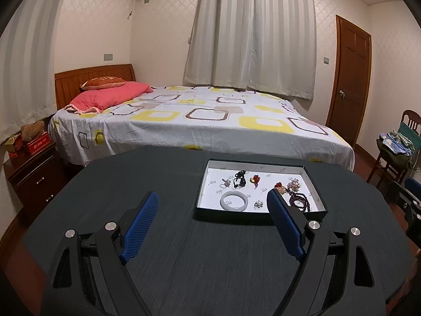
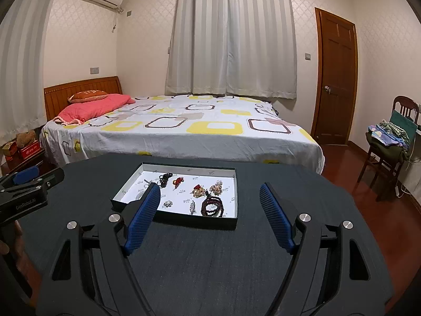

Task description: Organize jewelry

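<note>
Tray (image 1: 314, 184) lies flat on dark table (image 1: 158, 173), long axis running left-right, jewelry inside. Left gripper (image 1: 213, 205) and right gripper (image 2: 210, 197) both wide apart, empty.

The right tool (image 2: 210, 197) hangs over the dark counter (image 2: 302, 184), its blue fingers (image 2: 143, 218) spread wide with nothing between them. Just ahead lies a shallow tray (image 2: 184, 222) of jewelry, a dark bead bracelet (image 2: 212, 206) nearest. The left tool (image 2: 31, 179) shows at far left.
</note>
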{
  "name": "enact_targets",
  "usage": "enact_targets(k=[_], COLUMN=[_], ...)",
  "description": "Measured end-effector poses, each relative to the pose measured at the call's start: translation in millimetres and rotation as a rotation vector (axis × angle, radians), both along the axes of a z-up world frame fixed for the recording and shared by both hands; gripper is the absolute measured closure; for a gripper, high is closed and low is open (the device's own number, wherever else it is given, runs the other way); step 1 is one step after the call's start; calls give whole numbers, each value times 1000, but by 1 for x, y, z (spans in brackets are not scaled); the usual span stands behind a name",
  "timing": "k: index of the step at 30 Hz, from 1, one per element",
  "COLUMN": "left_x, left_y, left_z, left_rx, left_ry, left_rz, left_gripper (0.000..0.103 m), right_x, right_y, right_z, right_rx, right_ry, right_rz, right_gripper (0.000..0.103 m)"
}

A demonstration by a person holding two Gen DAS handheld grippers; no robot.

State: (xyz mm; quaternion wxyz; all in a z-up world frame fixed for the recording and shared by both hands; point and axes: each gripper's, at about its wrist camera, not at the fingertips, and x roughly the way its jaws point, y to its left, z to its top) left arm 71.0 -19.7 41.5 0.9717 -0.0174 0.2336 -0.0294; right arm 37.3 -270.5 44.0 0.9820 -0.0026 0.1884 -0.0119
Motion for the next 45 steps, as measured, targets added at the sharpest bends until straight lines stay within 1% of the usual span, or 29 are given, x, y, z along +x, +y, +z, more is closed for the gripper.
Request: enact_targets(k=[24, 45], left_x=[-5, -5], left_y=[0, -1], left_z=[-2, -2], left_rx=[16, 11], left_ry=[-4, -4], left_rz=[-2, -2], left_gripper=[21, 21], right_x=[-1, -1], right_y=[-3, -3], right_z=[-1, -1], right_rx=[0, 1], right_ry=[-5, -6], right_rz=[-8, -8], right_gripper=[27, 27])
